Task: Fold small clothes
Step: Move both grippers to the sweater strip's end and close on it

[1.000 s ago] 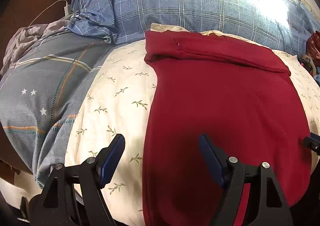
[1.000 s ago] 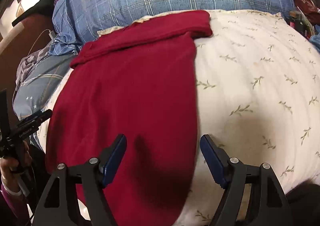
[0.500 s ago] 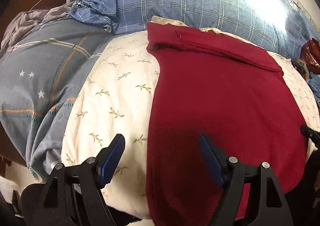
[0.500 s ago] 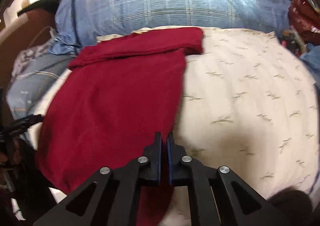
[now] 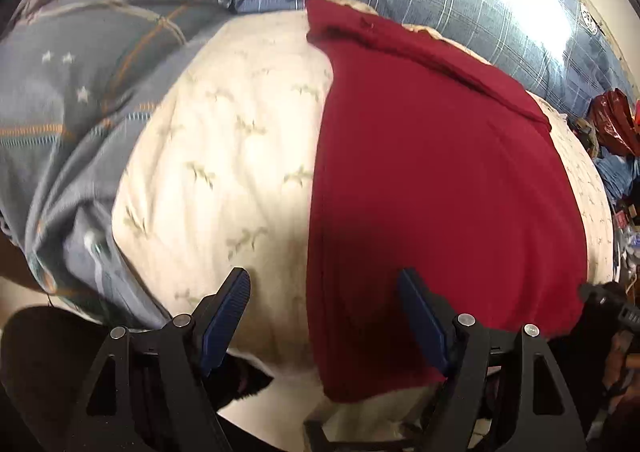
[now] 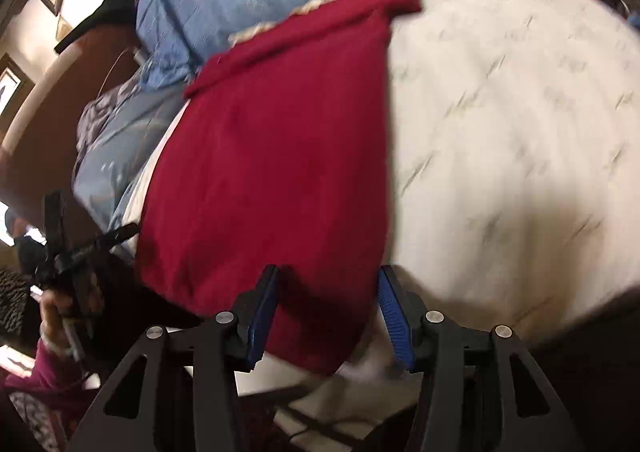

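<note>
The right gripper (image 6: 328, 310), pinched shut half a second ago, now has its jaws wide astride the red garment's (image 6: 272, 172) near hem at 6 o'clock; the left gripper (image 5: 324, 316) stays wide at the opposite corner, so a hem lift looks imminent; beyond, garment lies flat on the bed (image 5: 224, 156), towards 12

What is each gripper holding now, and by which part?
Nothing. The left gripper and the right gripper are both open, at the near hem of the red garment.

Motion blur, fisheye warp, glare top-right
</note>
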`<state>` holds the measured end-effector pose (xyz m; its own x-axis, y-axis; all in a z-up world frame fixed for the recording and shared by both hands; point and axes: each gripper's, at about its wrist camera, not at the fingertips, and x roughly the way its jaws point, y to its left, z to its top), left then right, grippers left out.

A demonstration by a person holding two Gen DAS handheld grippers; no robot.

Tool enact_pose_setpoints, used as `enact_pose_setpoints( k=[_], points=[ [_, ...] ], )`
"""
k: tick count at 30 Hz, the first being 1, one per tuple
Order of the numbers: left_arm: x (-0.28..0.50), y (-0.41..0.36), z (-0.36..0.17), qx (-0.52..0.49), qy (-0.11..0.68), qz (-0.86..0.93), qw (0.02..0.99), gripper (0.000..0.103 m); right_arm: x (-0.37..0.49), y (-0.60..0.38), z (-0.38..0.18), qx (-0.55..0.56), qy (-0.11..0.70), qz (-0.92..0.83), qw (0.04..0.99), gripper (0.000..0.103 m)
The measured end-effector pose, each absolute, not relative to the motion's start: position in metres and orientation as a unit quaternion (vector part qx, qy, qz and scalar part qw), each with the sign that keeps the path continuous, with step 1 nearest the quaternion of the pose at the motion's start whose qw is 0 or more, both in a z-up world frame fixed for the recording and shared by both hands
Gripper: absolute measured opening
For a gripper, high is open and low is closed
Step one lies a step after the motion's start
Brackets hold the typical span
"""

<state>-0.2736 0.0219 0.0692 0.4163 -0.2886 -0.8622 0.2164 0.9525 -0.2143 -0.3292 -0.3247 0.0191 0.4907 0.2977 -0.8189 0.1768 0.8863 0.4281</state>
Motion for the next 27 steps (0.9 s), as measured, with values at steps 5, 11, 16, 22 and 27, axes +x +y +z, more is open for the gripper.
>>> enact_pose_setpoints(
  k=[5, 11, 16, 22, 27],
  points=[
    [-0.274, 0.021, 0.062, -0.03, 0.527, -0.155, 0.835, 0.076, -0.332, -0.313, 0.025, 0.233, 0.494, 0.072, 0.835, 0.052],
    [-0.276, 0.014, 0.057, -0.035, 0.532, -0.163, 0.83, 0.076, -0.329, -0.315, 0.02, 0.24, 0.504, 0.055, 0.828, 0.053],
    [-0.279, 0.008, 0.053, -0.024, 0.533, -0.17, 0.828, 0.075, -0.327, -0.307, 0.021, 0.235, 0.502, 0.074, 0.829, 0.053],
    [-0.278, 0.008, 0.05, -0.029, 0.536, -0.17, 0.826, 0.076, -0.327, -0.317, 0.016, 0.279, 0.493, 0.096, 0.819, 0.053],
    [-0.278, 0.001, 0.049, -0.021, 0.537, -0.168, 0.826, 0.078, -0.325, -0.309, 0.016, 0.252, 0.514, 0.091, 0.815, 0.052]
  ],
)
